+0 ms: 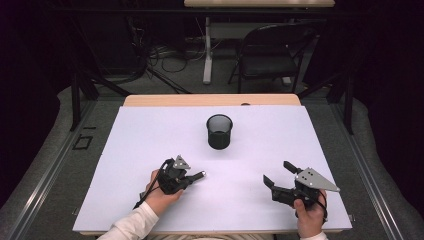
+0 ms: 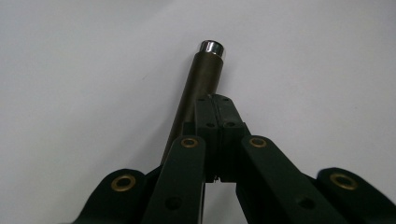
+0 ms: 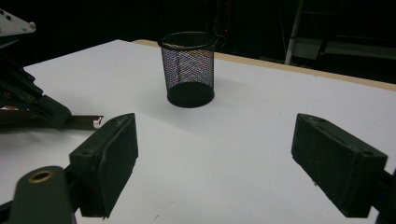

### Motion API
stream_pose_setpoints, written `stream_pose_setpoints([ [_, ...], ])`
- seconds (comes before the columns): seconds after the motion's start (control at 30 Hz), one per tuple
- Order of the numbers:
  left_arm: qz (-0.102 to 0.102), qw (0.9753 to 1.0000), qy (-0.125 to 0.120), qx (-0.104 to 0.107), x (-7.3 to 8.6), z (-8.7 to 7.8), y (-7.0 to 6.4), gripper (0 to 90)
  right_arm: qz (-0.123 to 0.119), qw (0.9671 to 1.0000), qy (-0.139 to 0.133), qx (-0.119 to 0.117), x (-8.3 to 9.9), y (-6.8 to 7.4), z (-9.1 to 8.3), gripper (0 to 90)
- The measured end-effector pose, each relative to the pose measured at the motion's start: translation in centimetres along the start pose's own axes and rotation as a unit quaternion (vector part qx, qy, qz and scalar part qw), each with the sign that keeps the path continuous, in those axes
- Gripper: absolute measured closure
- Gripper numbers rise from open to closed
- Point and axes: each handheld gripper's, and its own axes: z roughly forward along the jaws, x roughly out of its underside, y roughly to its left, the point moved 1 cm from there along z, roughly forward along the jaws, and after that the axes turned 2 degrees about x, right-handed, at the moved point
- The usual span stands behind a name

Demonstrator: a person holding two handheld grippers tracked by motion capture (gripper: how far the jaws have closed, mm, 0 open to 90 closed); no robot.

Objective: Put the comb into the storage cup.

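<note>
**Holding the pen, cup yet to reach**

Gripping a dark pen (image 2: 198,88) with a silver end cap, the left tool (image 1: 196,176) has its jaws pressed together around the barrel; in the left gripper view the two black pads meet with no gap between them, and the pen runs out past them over the white worktop (image 1: 150,130). In the high view the pen lies close to level, its bright tip pointing toward the person's right, low above the surface; whether it touches the worktop I cannot tell.

The step in hand looks like the carry: the pen is taken up and the black mesh cup (image 1: 219,131) stands upright farther back, near the middle of the worktop and well apart from both hands. It appears empty.

The next move, as I judge it, calls for lifting the pen clear, swinging it forward over the cup's rim, and tipping it from level toward upright so one end goes down into the mouth before the jaws let go. The cup is light mesh, so a knock on the rim could shift or topple it.

The right tool (image 1: 276,173) stands wide open, its jaws well apart with nothing between them, resting near the front right of the worktop. It faces the cup across bare surface and could steady it if needed.
</note>
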Motion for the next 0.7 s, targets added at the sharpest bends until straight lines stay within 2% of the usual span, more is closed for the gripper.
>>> stream_pose_setpoints([
  [0.3, -0.010, 0.9999, -0.005, 0.000, -0.2, -0.2, 0.8, 90.0, 0.006, 1.0000, 0.004, -0.001, 0.0, 0.0, 0.0, 14.6],
  [0.37, -0.014, 0.9998, -0.012, -0.007, -0.2, -0.3, 1.1, 90.0, 0.005, 1.0000, 0.003, -0.001, 0.0, 0.0, 0.0, 14.6],
  [0.5, -0.018, 0.9997, -0.014, -0.003, -0.3, -0.3, 1.4, 90.0, 0.002, 1.0000, 0.004, -0.001, 0.1, 0.0, 0.1, 14.6],
  [0.67, -0.012, 0.9999, -0.010, -0.002, -0.5, -0.2, 1.3, 90.0, 0.003, 1.0000, 0.006, -0.002, 0.1, 0.0, 0.1, 14.6],
  [0.7, -0.010, 0.9999, -0.010, 0.005, -0.6, -0.1, 1.3, 90.0, 0.002, 1.0000, 0.006, -0.002, 0.1, 0.0, 0.1, 14.6],
])
